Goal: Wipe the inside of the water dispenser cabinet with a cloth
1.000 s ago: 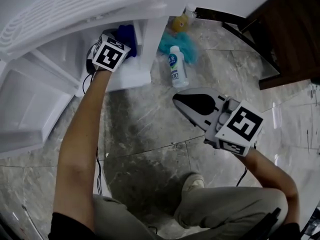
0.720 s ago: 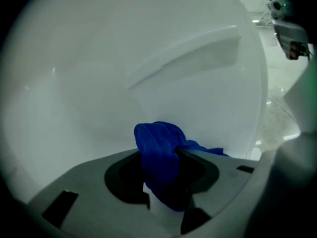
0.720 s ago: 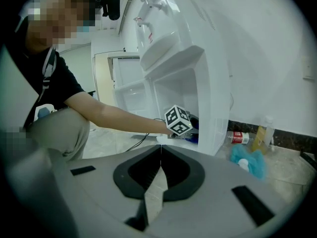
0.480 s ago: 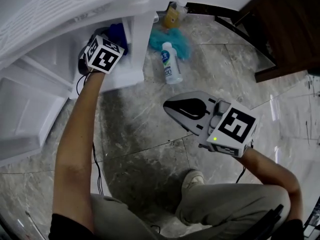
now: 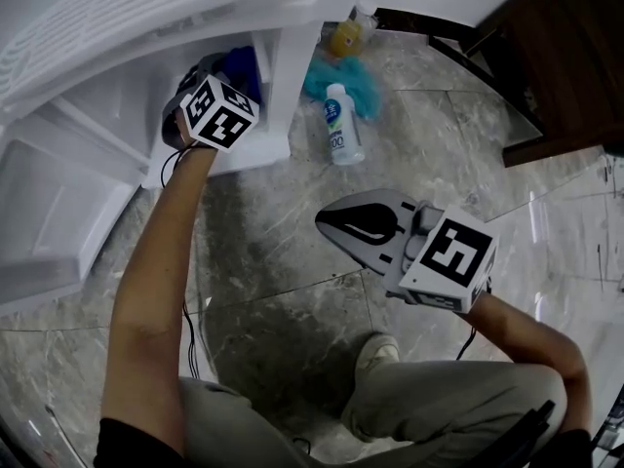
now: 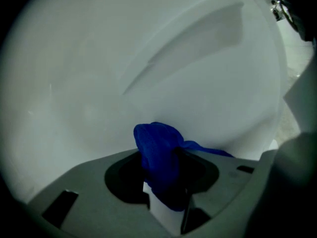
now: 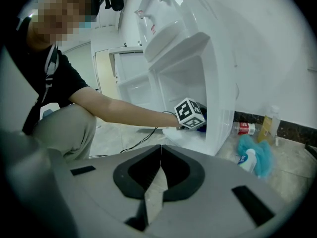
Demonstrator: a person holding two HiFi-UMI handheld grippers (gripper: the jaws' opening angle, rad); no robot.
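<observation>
The left hand-held gripper [image 6: 166,195] reaches into the white water dispenser cabinet [image 5: 281,86] at the far left. Its jaws are clenched on a bunched blue cloth [image 6: 159,155]. The cloth sits close to the cabinet's pale inner wall [image 6: 148,58], though whether it touches cannot be told. The right hand-held gripper [image 7: 159,152] hovers over the marble floor [image 5: 283,261], nearer and to the right, with its jaws pressed together and nothing between them. On the floor just right of the cabinet lie a white bottle [image 5: 339,127] and a teal rag [image 5: 363,86].
</observation>
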